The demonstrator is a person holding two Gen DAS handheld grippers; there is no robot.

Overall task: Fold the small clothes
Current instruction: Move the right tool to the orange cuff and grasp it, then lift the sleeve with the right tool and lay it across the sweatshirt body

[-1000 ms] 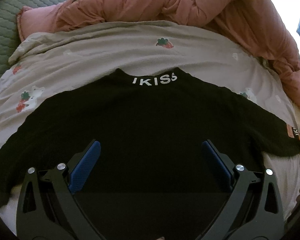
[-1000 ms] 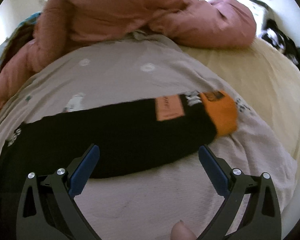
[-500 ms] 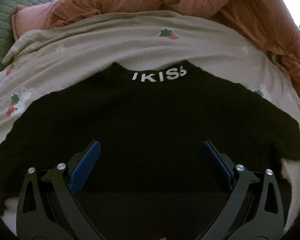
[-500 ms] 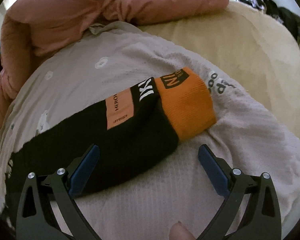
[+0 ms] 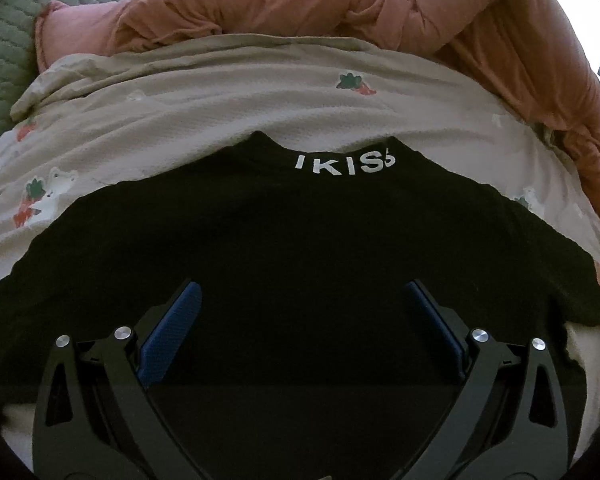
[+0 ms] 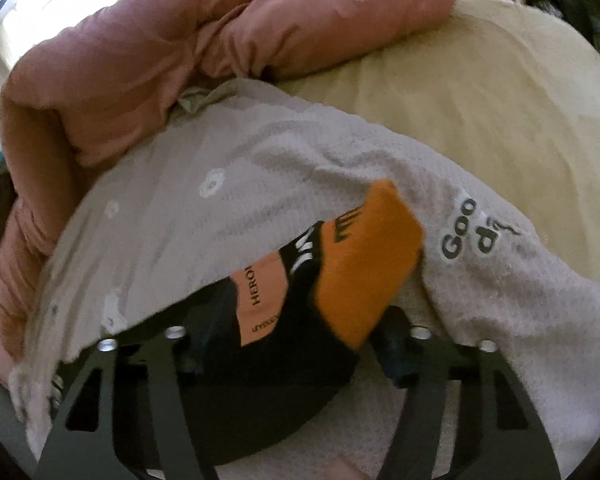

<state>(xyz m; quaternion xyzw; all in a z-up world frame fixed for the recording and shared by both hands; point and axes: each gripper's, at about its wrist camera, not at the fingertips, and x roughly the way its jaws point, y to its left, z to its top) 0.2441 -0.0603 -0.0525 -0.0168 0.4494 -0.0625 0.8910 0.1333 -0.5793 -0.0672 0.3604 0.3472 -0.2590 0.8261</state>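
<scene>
Bed surface: pale waffle blanket (image 5: 204, 120) with small prints, pink duvet (image 5: 340, 4) bunched behind. Our black sweater (image 5: 300, 248) lies flat on the blanket. Left gripper (image 5: 298, 320) hovers wide open over its body, holding nothing. Right gripper (image 6: 296, 344) has just been closing; the sleeve (image 6: 284, 320) by the orange cuff (image 6: 364, 264) sits between its jaws. Risk: the pinch also catches blanket, dragging it into the fold.

The left gripper (image 5: 298, 316) pointed downward with jaws spread wide; the right gripper (image 6: 296, 340) had just been closing on a sleeve (image 6: 300, 320).
</scene>
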